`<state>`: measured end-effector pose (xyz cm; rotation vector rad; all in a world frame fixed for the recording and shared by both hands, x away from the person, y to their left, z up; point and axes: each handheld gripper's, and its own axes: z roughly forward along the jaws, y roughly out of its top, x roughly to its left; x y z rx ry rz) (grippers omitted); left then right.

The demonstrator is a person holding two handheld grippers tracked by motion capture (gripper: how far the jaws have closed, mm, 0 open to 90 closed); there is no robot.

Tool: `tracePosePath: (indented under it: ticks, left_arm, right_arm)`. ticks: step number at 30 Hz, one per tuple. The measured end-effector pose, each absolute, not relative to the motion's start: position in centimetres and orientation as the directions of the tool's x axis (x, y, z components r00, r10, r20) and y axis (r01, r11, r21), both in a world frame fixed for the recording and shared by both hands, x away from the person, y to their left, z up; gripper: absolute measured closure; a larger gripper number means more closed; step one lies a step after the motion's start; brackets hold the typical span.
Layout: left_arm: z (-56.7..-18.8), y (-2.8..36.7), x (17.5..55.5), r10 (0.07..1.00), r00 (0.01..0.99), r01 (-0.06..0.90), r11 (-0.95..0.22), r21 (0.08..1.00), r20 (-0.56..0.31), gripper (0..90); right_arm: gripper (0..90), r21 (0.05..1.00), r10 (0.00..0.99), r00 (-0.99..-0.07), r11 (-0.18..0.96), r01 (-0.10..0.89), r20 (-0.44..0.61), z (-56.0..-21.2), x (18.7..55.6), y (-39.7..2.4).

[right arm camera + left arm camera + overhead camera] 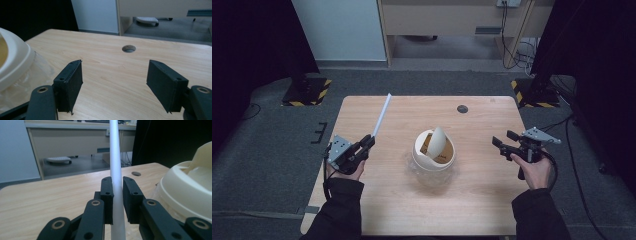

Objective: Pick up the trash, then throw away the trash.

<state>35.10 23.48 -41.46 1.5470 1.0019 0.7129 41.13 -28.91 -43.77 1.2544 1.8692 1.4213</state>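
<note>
Left hand-held gripper (368,142): jaws pinched on a white strip (381,114), which runs up and away from the jaw tips toward the far edge of the table (472,210). In the left gripper view the strip (116,177) passes between the two black pads (107,200) and rises straight out of the top of the picture; whether both pads press it fully cannot be told (the right pad shows a thin gap).

Right hand-held gripper (499,142): jaws spread wide, nothing between them, bare table top showing through the gap in the right gripper view (113,82). It is held above the table, jaws pointing toward the bin.

Bin (433,155): cream lid on a clear body, swing flap (438,142) tilted up. It stands between the two grippers, just right of the left one (190,195) and left of the right one (12,62).

Round hole (462,109) in the table: beyond the right gripper's jaws (129,48).
</note>
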Motion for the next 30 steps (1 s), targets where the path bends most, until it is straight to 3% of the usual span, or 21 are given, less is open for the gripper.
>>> tracePosePath:
  ticks: [30]
  left_arm:
    - [-35.8,16.7,32.6,0.745,0.667,0.030,-0.003,1.000,-0.018,78.9]
  right_arm:
    - [33.1,0.969,0.691,-0.682,-0.127,0.213,0.240,-35.7,38.8,-24.0]
